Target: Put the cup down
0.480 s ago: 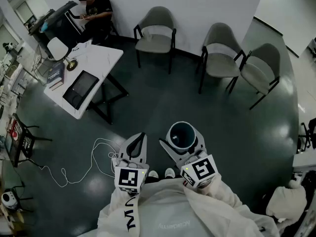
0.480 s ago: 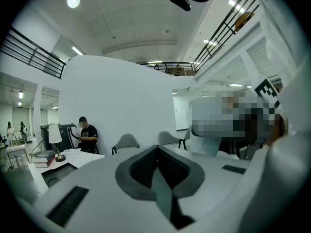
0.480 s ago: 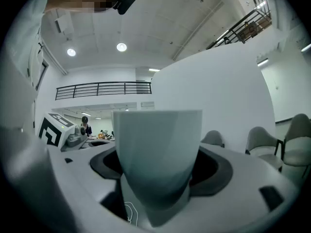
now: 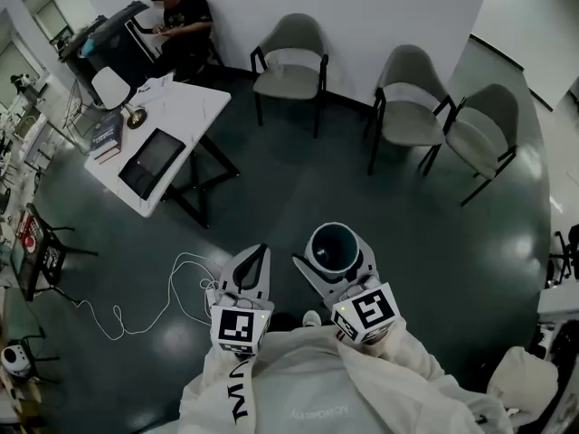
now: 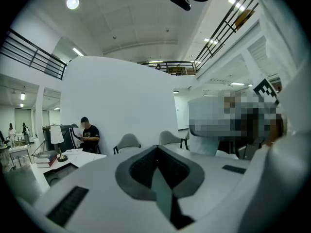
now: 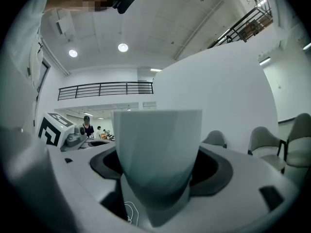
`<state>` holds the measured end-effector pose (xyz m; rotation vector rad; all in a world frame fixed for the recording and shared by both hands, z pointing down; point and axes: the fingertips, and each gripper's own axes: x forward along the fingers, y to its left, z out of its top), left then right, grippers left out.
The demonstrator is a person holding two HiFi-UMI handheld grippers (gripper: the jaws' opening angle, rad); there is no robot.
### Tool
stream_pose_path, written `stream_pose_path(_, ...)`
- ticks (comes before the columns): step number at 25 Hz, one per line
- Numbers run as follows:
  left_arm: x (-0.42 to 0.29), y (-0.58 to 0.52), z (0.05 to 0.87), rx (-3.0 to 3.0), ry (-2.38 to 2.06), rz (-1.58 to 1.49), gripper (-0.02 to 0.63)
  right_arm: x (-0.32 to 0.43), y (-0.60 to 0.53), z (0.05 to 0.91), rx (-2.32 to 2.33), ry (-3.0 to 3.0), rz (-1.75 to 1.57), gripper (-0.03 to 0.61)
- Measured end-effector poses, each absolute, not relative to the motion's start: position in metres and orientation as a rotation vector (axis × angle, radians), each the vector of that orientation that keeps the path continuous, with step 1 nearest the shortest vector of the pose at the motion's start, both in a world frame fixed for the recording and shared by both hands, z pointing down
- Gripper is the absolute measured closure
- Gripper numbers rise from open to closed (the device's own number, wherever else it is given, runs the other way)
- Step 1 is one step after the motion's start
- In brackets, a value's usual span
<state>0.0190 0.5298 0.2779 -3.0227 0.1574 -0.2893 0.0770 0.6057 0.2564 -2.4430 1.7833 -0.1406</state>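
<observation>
A white cup (image 4: 333, 246) with a dark inside stands upright between the jaws of my right gripper (image 4: 333, 262), held over the dark floor in front of the person's body. In the right gripper view the cup (image 6: 158, 152) fills the middle, its pale wall wedged between the two wide-set jaws, which are shut on it. My left gripper (image 4: 258, 253) hangs beside it to the left, about level. Its jaws are shut to a point with nothing in them, and its grey pads (image 5: 146, 168) meet in the left gripper view.
A white table (image 4: 185, 107) at the far left carries a tablet, a lamp and books. Three grey chairs (image 4: 291, 57) line the back wall. A person (image 4: 181, 21) sits at the back left. A white cable (image 4: 158, 306) loops on the floor to the left.
The head view has shifted a little, so the room sits slightly to the right. Both grippers and the cup hold the same place.
</observation>
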Motion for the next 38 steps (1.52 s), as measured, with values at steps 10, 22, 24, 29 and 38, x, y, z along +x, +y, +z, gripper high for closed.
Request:
stream_pose_path(10, 0.02, 0.517, 0.276, -3.017, 0.217, -0.29, 0.601, 0.082, 0.594, 0.255, -2.408, 1.817, -0.146, 0.196)
stream_pose_path(22, 0.024, 0.493, 0.284, -3.019, 0.247, -0.28, 0.601, 0.088, 0.573, 0.266, -2.407, 1.826, -0.178, 0.196)
stream_pose_path(24, 0.026, 0.486, 0.284, -3.021, 0.252, -0.277, 0.601, 0.09, 0.568, 0.265, -2.412, 1.826, -0.179, 0.196)
stream_pose_path(29, 0.028, 0.466, 0.282, -3.031, 0.283, -0.269, 0.601, 0.095, 0.55, 0.27, -2.404, 1.84, -0.207, 0.196)
stream_pose_path(38, 0.03, 0.417, 0.292, -3.036, 0.35, -0.31, 0.601, 0.101, 0.499, 0.276, -2.371, 1.9, -0.244, 0.195)
